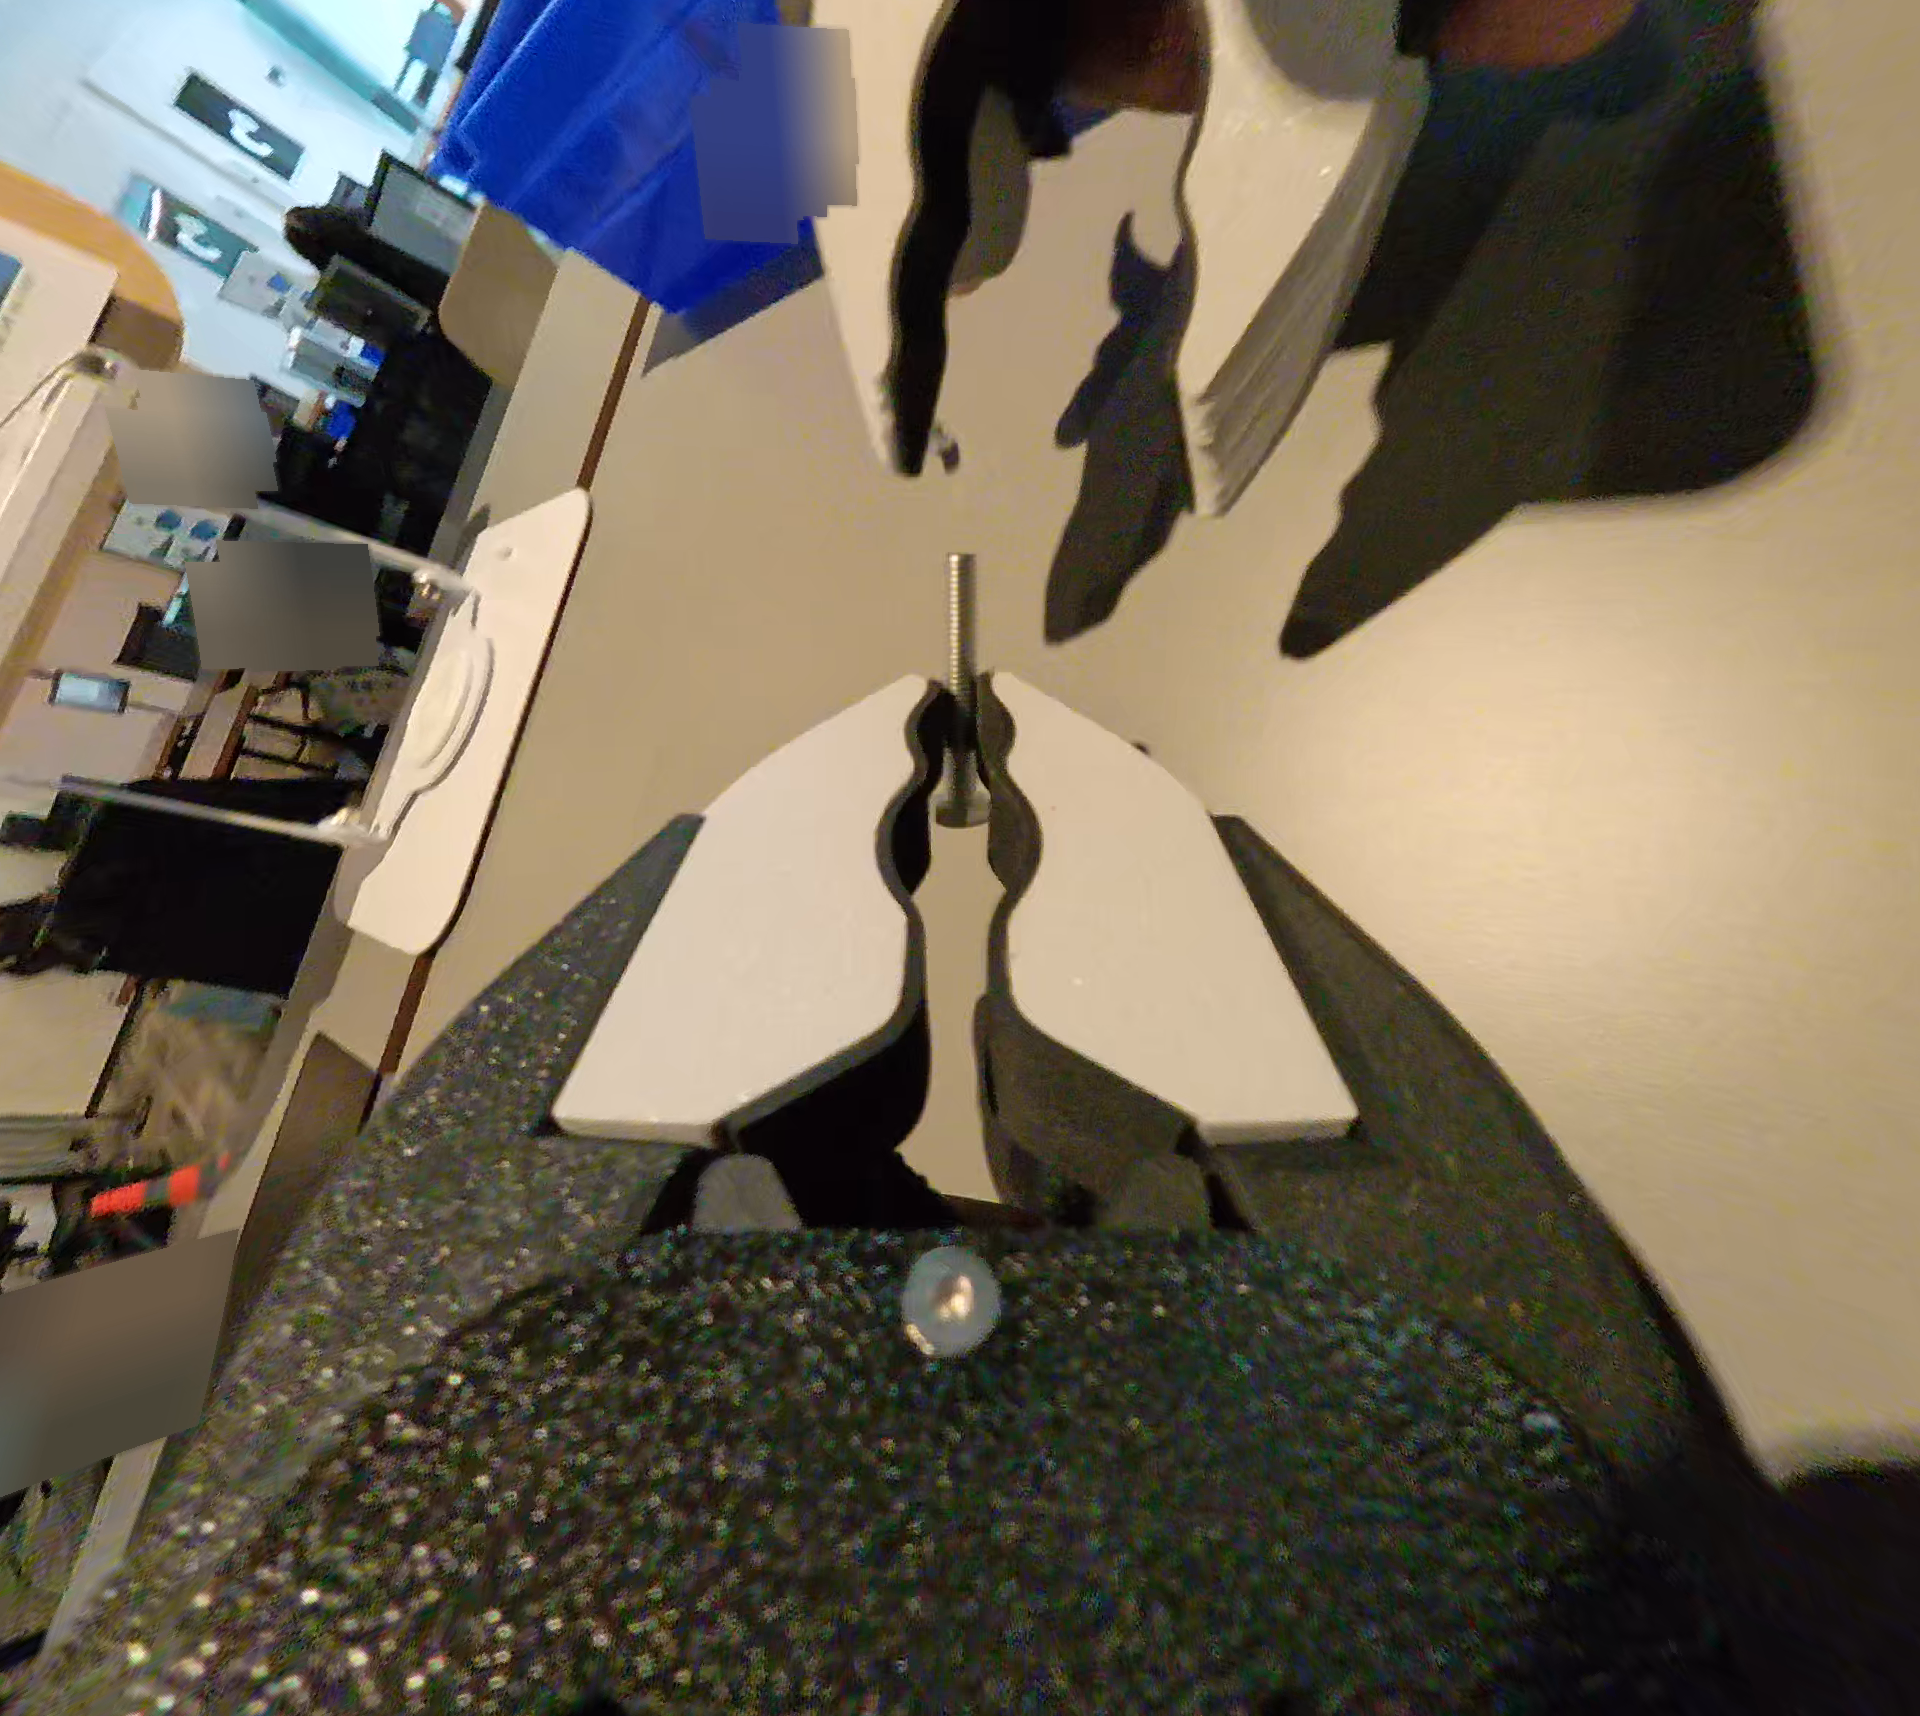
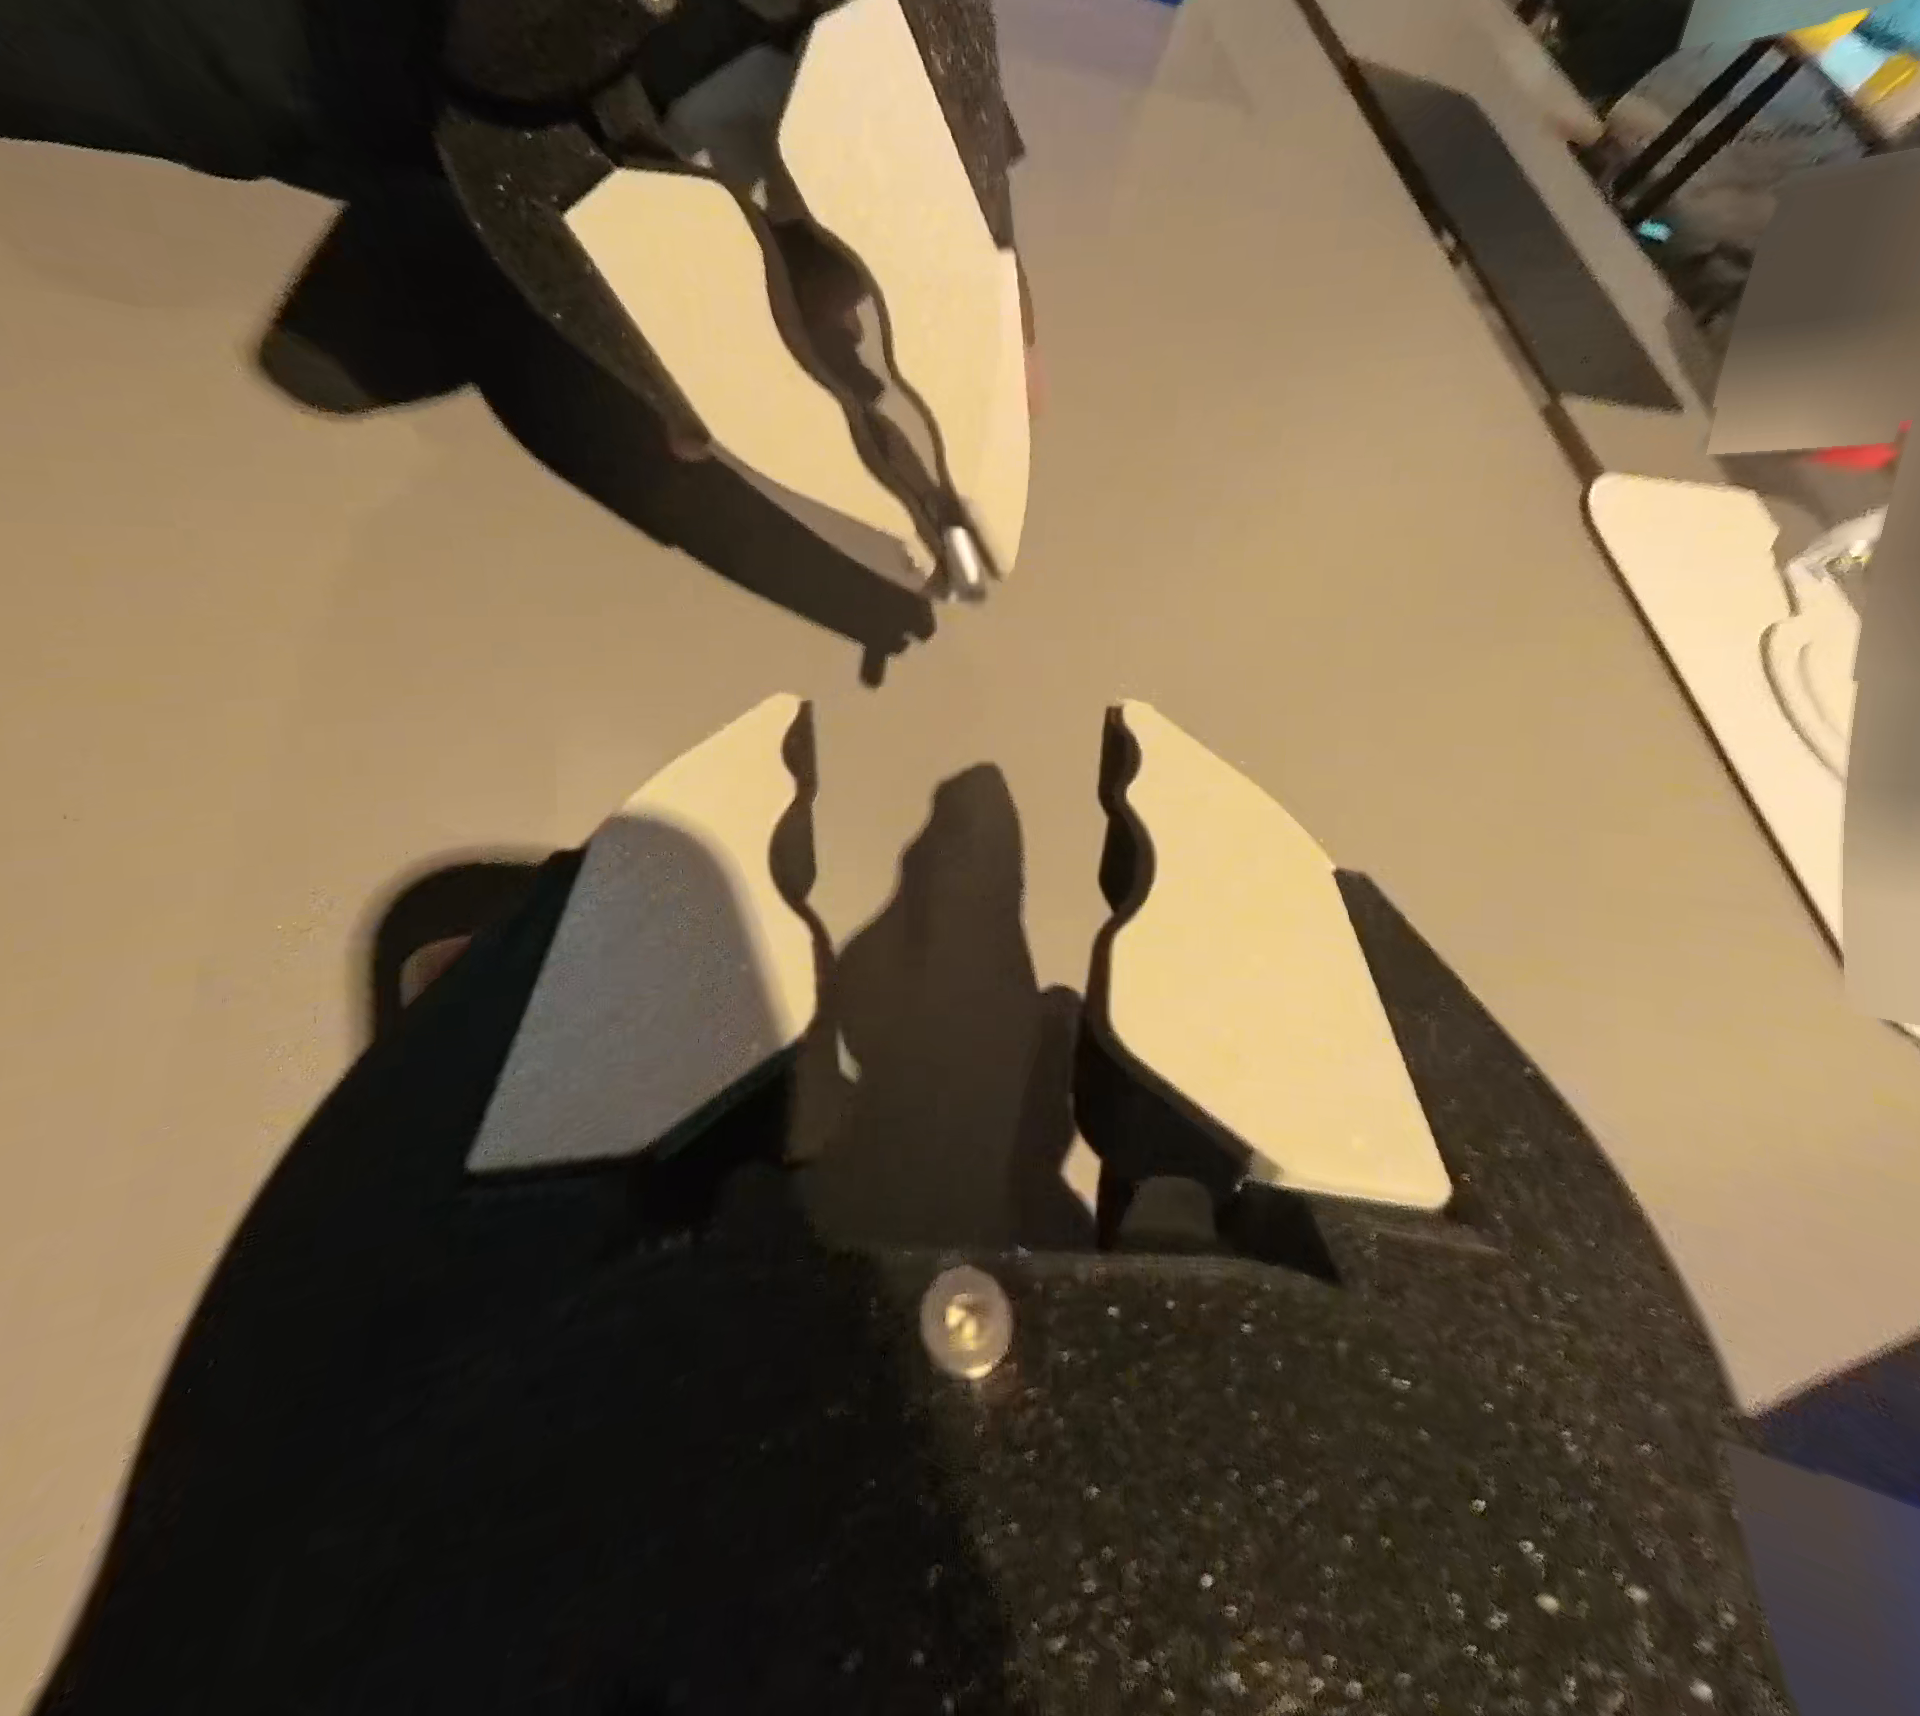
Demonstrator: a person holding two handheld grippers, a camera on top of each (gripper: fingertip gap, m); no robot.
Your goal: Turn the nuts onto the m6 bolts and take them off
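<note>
We are finding no writing we can read here; two dark wall signs (image 1: 237,134) are showing only a pale, blurred symbol.

Office or lab: long desks (image 2: 1299,232), monitors (image 1: 416,201), blue bins (image 1: 623,66).

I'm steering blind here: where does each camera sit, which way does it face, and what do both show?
Left wrist view: on the left gripper, looking along its fingers, shut on the bolt, at the open right gripper opposite.
Right wrist view: on the right gripper, looking past its spread, empty fingers at the left gripper and bolt.
Shared: both grippers, the bolt, the table.
</note>
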